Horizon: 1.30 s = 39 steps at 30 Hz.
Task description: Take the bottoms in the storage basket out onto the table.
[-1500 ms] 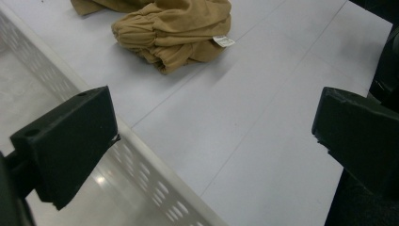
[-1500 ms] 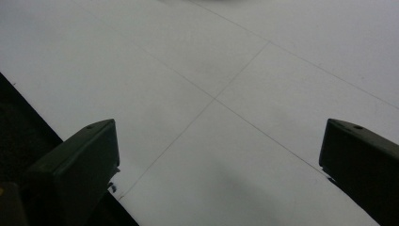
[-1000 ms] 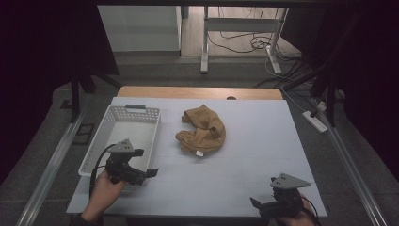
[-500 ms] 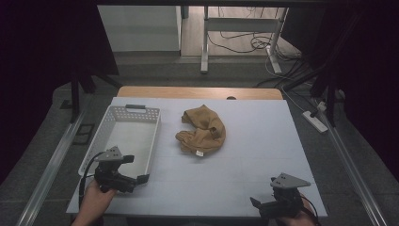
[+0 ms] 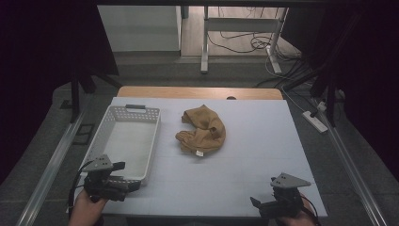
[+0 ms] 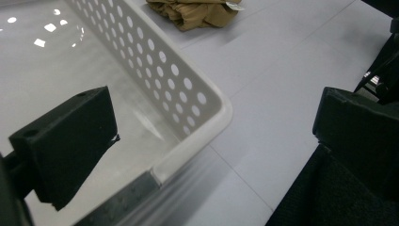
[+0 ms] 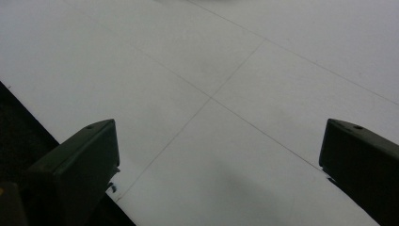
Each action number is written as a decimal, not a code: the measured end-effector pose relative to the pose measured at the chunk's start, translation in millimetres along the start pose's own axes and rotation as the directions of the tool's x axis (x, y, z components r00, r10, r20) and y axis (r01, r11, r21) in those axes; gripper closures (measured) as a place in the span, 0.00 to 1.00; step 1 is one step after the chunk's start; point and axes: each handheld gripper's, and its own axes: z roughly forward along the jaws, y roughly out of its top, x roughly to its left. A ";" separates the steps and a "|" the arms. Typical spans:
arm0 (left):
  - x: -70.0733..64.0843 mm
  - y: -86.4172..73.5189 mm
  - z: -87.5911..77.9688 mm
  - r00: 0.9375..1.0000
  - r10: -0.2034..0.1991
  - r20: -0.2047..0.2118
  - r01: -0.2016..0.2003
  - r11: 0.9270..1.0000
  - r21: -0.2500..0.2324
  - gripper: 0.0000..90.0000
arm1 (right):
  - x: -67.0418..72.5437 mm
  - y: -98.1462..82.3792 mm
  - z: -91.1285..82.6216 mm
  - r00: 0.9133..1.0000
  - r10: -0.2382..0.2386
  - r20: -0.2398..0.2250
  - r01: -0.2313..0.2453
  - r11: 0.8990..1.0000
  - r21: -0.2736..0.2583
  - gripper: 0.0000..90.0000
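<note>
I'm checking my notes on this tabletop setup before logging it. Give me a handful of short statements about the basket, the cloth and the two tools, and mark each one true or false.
1. The tan cloth lies crumpled on the table, outside the white basket. True.
2. The basket holds a folded towel. False: its floor is bare.
3. The left tool is at the basket's near corner, with its jaws apart. True.
4. The right tool is clamped on the cloth. False: its jaws stand open above bare table, near the front edge, far from the cloth.
5. The basket walls are solid. False: they are perforated with rows of round holes.
</note>
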 end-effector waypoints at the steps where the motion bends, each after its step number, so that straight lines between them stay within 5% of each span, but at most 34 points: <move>1: -0.7 -1.6 -1.7 1.000 -0.001 -0.005 0.001 1.000 -0.001 0.00 | 0.0 0.0 0.0 1.000 0.000 0.000 0.000 1.000 0.000 0.00; 31: 0.4 -54.4 -28.8 0.991 -0.062 -0.116 0.061 0.998 -0.013 0.00 | 0.6 0.0 0.1 1.000 -0.003 0.008 0.003 1.000 0.001 0.00; 39: 1.4 -62.0 -29.9 0.989 -0.040 -0.139 0.041 0.999 0.009 0.00 | 0.5 0.1 -0.2 1.000 -0.001 0.010 0.001 1.000 0.000 0.00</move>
